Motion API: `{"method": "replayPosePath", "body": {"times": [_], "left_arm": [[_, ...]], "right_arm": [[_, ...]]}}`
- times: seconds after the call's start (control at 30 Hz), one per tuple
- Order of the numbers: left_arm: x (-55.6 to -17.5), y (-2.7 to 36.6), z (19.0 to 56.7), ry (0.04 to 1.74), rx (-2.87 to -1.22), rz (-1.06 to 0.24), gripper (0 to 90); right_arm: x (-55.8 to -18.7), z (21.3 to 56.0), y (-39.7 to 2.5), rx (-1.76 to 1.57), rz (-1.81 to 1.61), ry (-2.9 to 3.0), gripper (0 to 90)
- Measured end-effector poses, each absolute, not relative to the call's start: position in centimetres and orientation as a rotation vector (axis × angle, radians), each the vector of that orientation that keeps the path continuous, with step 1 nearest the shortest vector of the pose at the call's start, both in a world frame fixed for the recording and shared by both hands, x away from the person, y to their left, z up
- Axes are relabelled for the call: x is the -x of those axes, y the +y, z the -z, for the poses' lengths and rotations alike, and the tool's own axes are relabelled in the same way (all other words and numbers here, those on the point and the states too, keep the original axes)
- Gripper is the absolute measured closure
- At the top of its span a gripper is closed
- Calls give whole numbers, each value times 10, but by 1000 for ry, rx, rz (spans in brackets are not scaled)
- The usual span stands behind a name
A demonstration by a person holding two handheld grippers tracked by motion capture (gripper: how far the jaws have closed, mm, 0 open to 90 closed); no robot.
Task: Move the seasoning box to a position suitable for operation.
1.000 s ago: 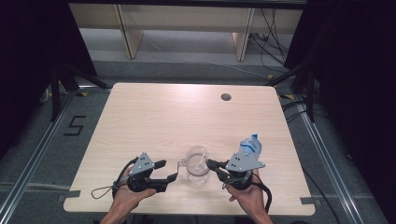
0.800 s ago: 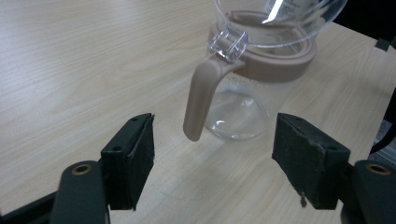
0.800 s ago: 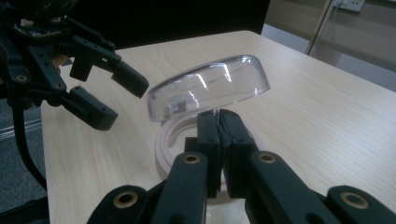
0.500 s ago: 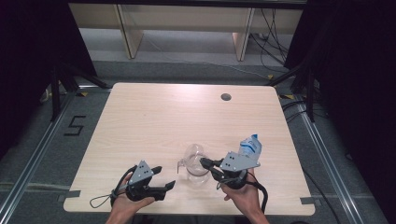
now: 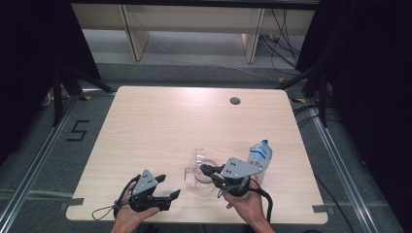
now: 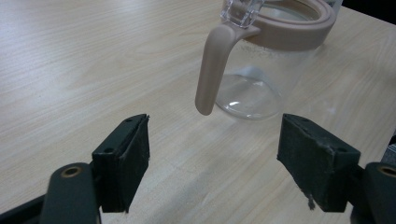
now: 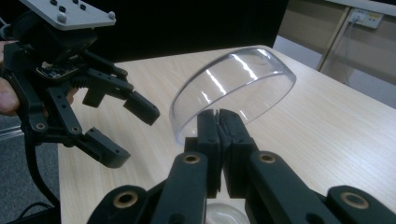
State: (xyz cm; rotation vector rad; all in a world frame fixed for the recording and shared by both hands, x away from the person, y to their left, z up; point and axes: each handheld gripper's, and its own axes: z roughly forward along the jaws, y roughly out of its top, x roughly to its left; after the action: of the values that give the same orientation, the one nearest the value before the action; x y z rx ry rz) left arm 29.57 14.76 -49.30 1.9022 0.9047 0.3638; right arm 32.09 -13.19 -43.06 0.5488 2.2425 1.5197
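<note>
Clear plastic lid (image 7: 233, 88) is clamped at its edge between the right gripper (image 7: 218, 122) fingers, just above the jug (image 6: 271, 60) on the tabletop (image 5: 160, 126). Such thin grip may slip. Left gripper (image 6: 215, 158) fingers stand apart near the jug handle (image 6: 212, 70).

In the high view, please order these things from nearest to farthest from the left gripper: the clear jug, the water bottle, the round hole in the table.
1. The clear jug, just ahead and to the right of the left gripper, whose fingers stand open.
2. The water bottle, farther right, beside the right gripper.
3. The round hole, near the table's far edge.
</note>
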Motion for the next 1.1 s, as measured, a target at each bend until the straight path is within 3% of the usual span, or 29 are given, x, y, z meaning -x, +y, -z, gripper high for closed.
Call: {"method": "replayPosePath", "body": {"times": [0.87, 1.1], "left_arm": [[-297, 146, 494, 882, -1912, -372, 248], [-296, 147, 495, 895, -1902, -364, 247]], "right_arm": [[-319, 433, -116, -499, -1534, 2282, 873], [-319, 433, -121, -522, -1531, 2264, 813]]}}
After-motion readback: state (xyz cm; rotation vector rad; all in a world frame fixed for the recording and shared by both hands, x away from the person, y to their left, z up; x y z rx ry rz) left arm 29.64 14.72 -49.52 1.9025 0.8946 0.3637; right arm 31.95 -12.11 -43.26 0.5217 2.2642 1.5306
